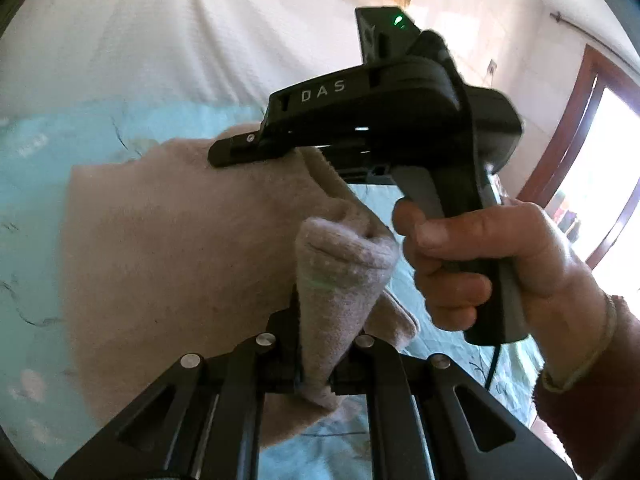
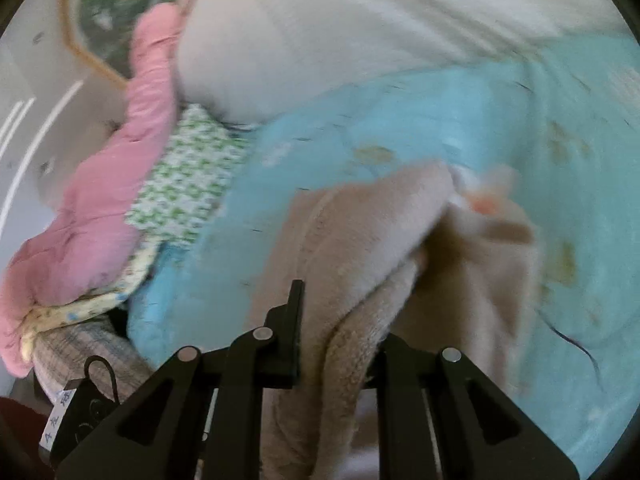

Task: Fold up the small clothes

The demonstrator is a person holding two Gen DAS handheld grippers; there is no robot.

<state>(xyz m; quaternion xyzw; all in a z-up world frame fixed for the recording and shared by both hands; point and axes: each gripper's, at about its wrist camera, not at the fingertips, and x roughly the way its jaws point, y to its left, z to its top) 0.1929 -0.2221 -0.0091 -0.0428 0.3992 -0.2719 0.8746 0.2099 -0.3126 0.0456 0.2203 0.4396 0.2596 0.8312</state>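
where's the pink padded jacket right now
In the right wrist view, the pink padded jacket lies at the far left, heaped beside the green-patterned white cloth, left of the light blue bedsheet.

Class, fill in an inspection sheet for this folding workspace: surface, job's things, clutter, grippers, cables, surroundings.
Surface: blue bedspread with a white sheet beyond it.
Job's things: beige fleece garment, partly lifted off the bedspread.
Clutter: pink garment and green-patterned cloth piled at the bed's edge.
Grippers: left gripper shut on the fleece; right gripper also shut on it, held by a hand.
Cables: black cable hanging from the right handle.
Surroundings: wooden door frame, framed picture.
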